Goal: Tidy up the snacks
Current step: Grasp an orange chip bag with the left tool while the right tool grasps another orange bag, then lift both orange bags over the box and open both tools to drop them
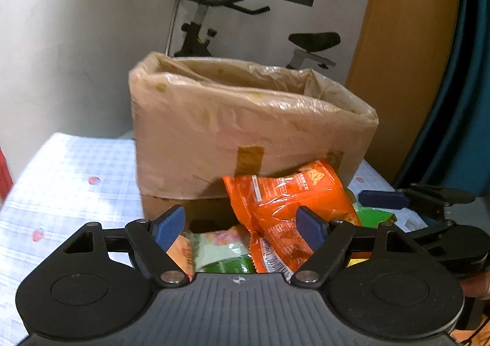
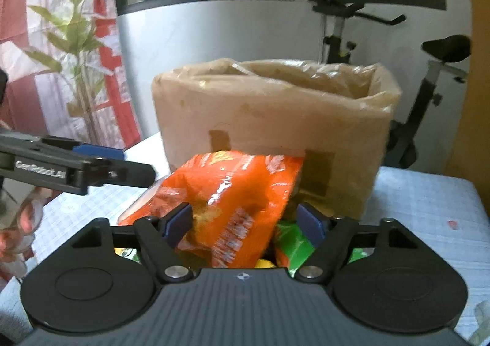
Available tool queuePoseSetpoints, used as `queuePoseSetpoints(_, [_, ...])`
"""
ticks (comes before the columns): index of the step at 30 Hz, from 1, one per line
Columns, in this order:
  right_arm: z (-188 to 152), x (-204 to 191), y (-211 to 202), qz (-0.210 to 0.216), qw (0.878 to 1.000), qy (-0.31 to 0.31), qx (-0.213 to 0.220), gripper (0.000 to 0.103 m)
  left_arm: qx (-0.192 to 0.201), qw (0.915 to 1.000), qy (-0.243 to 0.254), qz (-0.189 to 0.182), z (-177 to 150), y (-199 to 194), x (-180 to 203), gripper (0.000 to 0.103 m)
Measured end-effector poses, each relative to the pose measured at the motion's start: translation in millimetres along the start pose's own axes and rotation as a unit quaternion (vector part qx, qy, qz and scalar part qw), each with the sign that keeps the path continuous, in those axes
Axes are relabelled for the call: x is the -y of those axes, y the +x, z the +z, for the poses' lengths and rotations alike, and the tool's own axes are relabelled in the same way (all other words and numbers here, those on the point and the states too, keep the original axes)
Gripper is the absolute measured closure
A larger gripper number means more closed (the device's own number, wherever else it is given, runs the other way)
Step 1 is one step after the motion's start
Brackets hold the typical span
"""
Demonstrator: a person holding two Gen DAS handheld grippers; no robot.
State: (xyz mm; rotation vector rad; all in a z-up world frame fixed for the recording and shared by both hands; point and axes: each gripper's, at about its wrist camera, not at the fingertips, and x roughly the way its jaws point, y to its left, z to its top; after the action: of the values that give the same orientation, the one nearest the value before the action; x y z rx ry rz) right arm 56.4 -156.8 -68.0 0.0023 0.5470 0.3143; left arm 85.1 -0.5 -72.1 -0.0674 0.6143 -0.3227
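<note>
Starting at my left: the checked tablecloth (image 1: pixel 70 180) runs bare out that side, nothing to collect there. My left gripper (image 1: pixel 239 228) hangs low over the near end of the snack heap, jaws spread wide and holding nothing. Between its fingers I see a pale green packet (image 1: pixel 220 246) lying flat, and next to it the orange snack bag (image 1: pixel 288 208), propped up and leaning against the front wall of the cardboard box (image 1: pixel 245 125).

That box, lined with a thin plastic bag and open at the top, stands just behind the heap; I judge it's where the snacks should go.

Moving right: my right gripper (image 2: pixel 245 225) sits just short of the same orange snack bag (image 2: pixel 232 193), jaws open, the bag's crinkled body lying between the two blue pads but not pinched. A green packet (image 2: pixel 294 242) peeks out below, to its right.

Handling call: this bag looks light, puffy and glossy, so it will squash and may slip. I'd close on the flat sealed seam or a corner, not the air-filled belly, and squeeze gently since the contents are likely brittle. The lift over the box rim looks easy, though the loose liner could snag.
</note>
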Motion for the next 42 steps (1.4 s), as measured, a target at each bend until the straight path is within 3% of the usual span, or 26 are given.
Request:
queuePoseSetpoints(6, [-3.9, 10.7, 2.9, 0.023, 1.000, 0.019, -0.006, 0.036, -0.029, 0.9976, -0.019, -0.060, -5.8, 25.2, -0.7, 0.022])
queuePoseSetpoints(10, [-5.5, 16.4, 4.5, 0.014, 0.999, 0.029, -0.013, 0.037, -0.041, 0.9947, -0.042, -0.084, -9.0, 40.2, -5.4, 0.025])
queuePoseSetpoints(13, [-6.2, 21.7, 5.6, 0.018, 0.999, 0.044, -0.015, 0.037, -0.053, 0.9921, -0.047, -0.103, -10.6, 49.1, -7.6, 0.040])
queuePoseSetpoints(16, [-5.4, 22.3, 3.0, 0.034, 0.998, 0.048, -0.012, 0.046, -0.056, 0.9903, -0.042, -0.120, -12.0, 51.5, -6.7, 0.054])
queuePoseSetpoints(21, [-3.4, 15.4, -4.1, 0.039, 0.998, 0.039, -0.002, 0.052, -0.042, 0.9924, -0.017, -0.115, -11.1, 37.5, 4.0, 0.059])
queuePoseSetpoints(31, [16.1, -3.8, -39.3, 0.046, 0.998, 0.017, 0.046, 0.052, 0.020, 0.9948, 0.033, -0.094, 2.2, -16.9, 23.2, 0.061])
queuePoseSetpoints(36, [46.3, -8.4, -54.5, 0.048, 0.996, 0.009, 0.079, 0.052, 0.066, 0.9928, 0.041, -0.092, 27.5, -42.9, 28.8, 0.061])
queuePoseSetpoints(42, [90.2, 5.7, -44.9, 0.055, 0.993, 0.000, 0.102, 0.052, 0.096, 0.9899, 0.054, -0.089, 71.7, -39.2, 32.1, 0.061])
